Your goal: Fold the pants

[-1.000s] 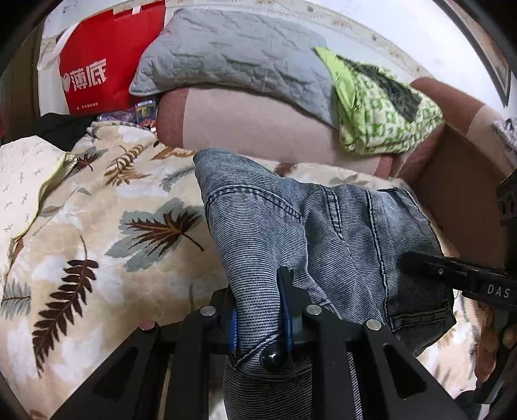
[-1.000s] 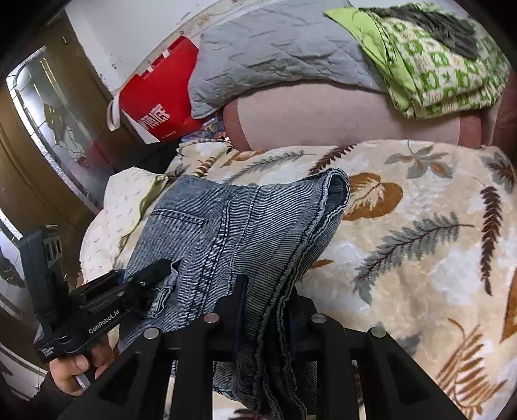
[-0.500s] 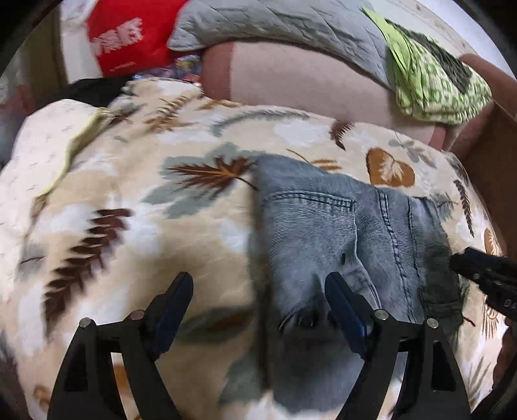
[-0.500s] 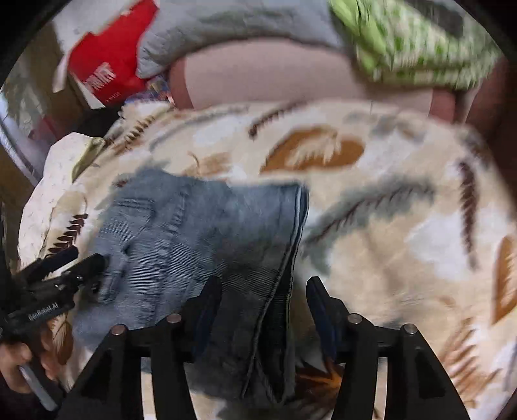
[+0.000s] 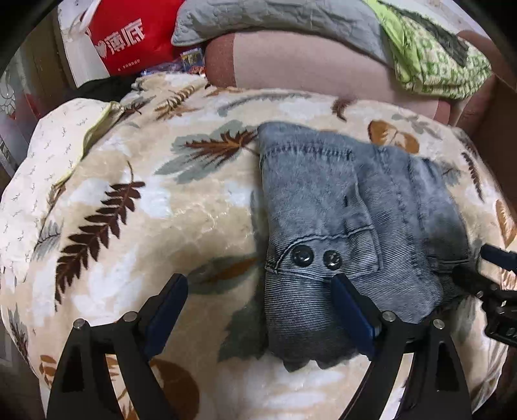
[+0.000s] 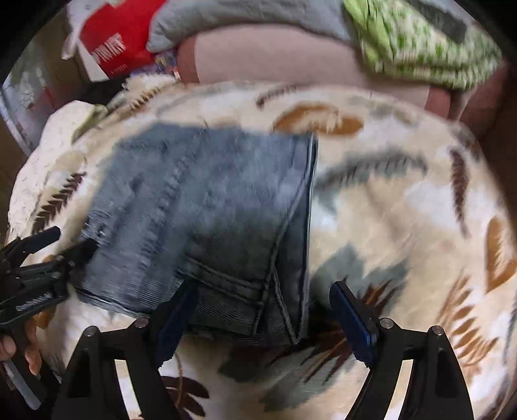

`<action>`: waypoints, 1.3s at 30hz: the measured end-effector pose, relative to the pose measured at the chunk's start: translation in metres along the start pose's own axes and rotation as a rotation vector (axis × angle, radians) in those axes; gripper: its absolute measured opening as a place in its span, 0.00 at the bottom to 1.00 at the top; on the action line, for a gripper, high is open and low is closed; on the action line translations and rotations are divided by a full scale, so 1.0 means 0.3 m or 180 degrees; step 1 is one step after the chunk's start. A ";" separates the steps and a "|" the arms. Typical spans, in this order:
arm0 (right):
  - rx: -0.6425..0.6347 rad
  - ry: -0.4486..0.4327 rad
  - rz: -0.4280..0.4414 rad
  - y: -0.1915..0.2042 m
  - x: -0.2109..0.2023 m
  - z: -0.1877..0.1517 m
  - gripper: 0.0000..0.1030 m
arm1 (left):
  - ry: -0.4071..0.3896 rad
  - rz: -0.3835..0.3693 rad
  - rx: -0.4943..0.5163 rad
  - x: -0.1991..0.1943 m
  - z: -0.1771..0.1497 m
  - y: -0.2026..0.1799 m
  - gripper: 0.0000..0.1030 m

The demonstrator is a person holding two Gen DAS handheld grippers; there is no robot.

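The grey-blue denim pants (image 5: 339, 206) lie folded into a compact rectangle on the leaf-print blanket (image 5: 129, 200). Two dark snap buttons show on the near flap. My left gripper (image 5: 258, 310) is open and empty, its right finger over the near left corner of the pants. In the right wrist view the pants (image 6: 210, 206) lie flat, and my right gripper (image 6: 261, 310) is open and empty at their near right corner. Each gripper also shows at the other view's edge, the right one (image 5: 484, 268) and the left one (image 6: 48, 248).
A pink sofa back (image 5: 307, 64) stands behind the blanket, with a grey quilt (image 5: 274, 16) and a green patterned cloth (image 5: 436, 58) on it. A red bag (image 5: 129, 38) stands at the back left. A brown box wall (image 5: 497, 122) rises at the right.
Both grippers were shut on the pants, holding them up. They have laid the pants flat on the blanket, opened and pulled back toward the near edge.
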State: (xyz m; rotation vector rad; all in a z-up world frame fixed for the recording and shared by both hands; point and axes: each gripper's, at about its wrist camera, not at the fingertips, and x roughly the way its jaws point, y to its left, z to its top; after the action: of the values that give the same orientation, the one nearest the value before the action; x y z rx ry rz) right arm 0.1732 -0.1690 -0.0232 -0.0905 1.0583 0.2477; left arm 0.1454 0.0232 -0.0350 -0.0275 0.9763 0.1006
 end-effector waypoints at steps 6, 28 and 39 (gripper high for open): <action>-0.0083 0.0176 -0.0099 0.015 0.082 -0.050 0.91 | 0.0072 0.0039 0.0101 0.037 -0.040 -0.034 0.88; 0.0176 0.0164 -0.0297 -0.091 0.215 0.248 0.95 | 0.0051 -0.0020 -0.0032 0.036 -0.024 -0.004 0.91; -0.0117 0.0249 -0.0336 0.017 0.081 -0.043 0.99 | 0.0086 0.0051 0.0047 0.001 -0.075 -0.017 0.93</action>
State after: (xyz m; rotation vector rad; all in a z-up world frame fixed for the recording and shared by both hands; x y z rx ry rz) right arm 0.1722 -0.1627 -0.0503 -0.1900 1.1233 0.1691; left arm 0.1273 0.0164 -0.0480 -0.0076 1.0042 0.1082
